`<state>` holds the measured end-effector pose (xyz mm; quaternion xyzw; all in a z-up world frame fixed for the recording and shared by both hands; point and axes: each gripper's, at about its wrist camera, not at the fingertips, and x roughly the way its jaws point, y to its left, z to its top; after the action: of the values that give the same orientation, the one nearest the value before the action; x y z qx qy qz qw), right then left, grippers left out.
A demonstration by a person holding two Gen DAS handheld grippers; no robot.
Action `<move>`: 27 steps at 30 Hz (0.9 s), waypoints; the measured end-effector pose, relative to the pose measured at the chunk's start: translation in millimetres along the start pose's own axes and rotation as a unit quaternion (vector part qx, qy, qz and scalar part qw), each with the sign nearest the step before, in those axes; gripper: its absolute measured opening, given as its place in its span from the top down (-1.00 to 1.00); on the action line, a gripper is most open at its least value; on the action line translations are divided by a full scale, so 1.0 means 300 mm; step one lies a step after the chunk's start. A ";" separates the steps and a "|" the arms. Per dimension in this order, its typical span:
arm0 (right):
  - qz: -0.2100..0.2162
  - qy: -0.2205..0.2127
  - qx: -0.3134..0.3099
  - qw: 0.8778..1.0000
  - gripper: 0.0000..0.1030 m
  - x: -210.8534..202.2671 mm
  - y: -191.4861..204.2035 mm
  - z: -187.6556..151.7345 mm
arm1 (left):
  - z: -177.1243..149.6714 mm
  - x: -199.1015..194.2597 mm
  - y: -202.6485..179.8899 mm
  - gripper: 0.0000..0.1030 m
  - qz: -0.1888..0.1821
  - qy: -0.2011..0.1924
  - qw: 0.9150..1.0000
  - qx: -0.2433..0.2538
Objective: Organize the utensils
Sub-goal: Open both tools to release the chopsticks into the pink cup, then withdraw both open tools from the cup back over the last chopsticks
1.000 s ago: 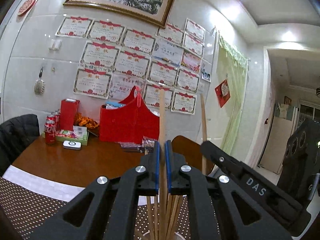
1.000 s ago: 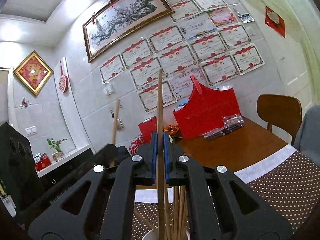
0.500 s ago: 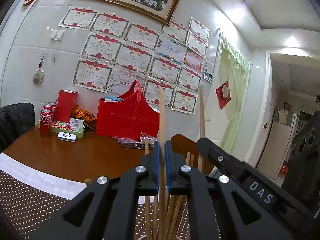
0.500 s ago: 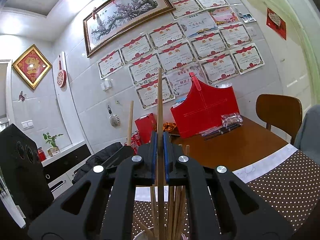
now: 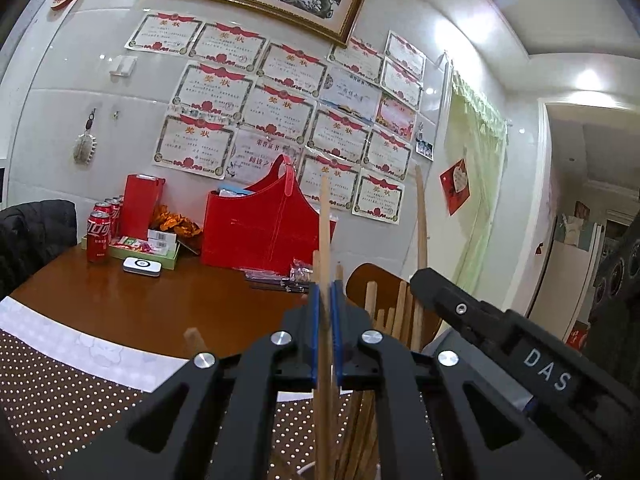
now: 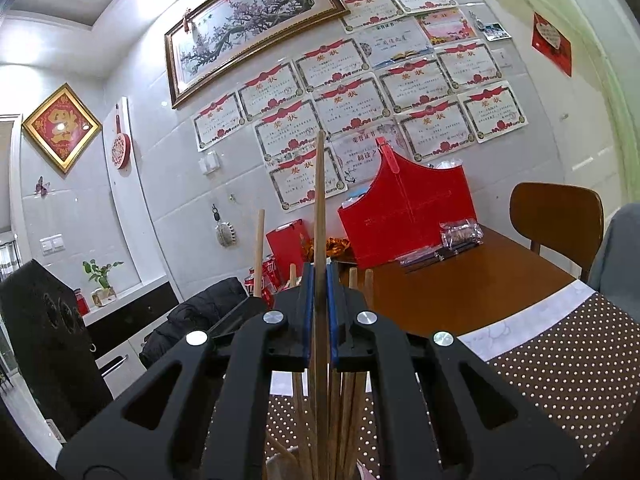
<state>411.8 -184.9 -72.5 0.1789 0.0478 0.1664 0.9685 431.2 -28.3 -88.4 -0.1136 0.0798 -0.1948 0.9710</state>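
Left wrist view: left gripper is clenched on one pale wooden chopstick, upright, its long axis running straight down between the blue pads toward the white cup rim directly below
Bundle: other wooden chopsticks stand just beside, tips up; the black right gripper body sits close on the right
Right wrist view: right gripper pinches its own darker tapered chopstick, also vertical, above the cup mouth
Nearer hand: judged equal, both over the cup
Surface: brown dotted mat
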 end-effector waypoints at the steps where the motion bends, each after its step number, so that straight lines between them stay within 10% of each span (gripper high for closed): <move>1: -0.001 0.003 -0.001 1.000 0.87 -0.001 0.000 -0.004 | -0.003 -0.002 0.000 0.89 0.002 0.001 1.000 0.001; 6: 0.001 0.026 0.000 1.000 0.69 -0.014 -0.011 -0.019 | -0.018 -0.021 0.002 0.87 0.010 0.020 1.000 0.005; 8: 0.002 0.028 0.001 1.000 -0.80 -0.034 -0.014 -0.018 | -0.011 -0.046 -0.005 0.49 0.018 0.019 1.000 0.015; 9: 0.000 0.016 0.005 1.000 -0.88 -0.060 -0.018 -0.013 | -0.006 -0.062 -0.009 0.20 0.021 0.016 0.999 0.019; 16: -0.017 0.009 0.015 1.000 -0.88 -0.157 -0.024 0.050 | 0.048 -0.174 -0.047 -0.36 0.043 0.005 0.998 0.048; 27: -0.064 0.042 0.005 0.997 -0.88 -0.277 -0.013 0.075 | 0.105 -0.339 -0.076 -0.43 0.080 0.026 0.995 0.061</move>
<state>338.2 -224.2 -50.2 0.1729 0.1007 0.1109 0.9735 336.5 -2.4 -41.0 -0.0427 0.1020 -0.1239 0.9861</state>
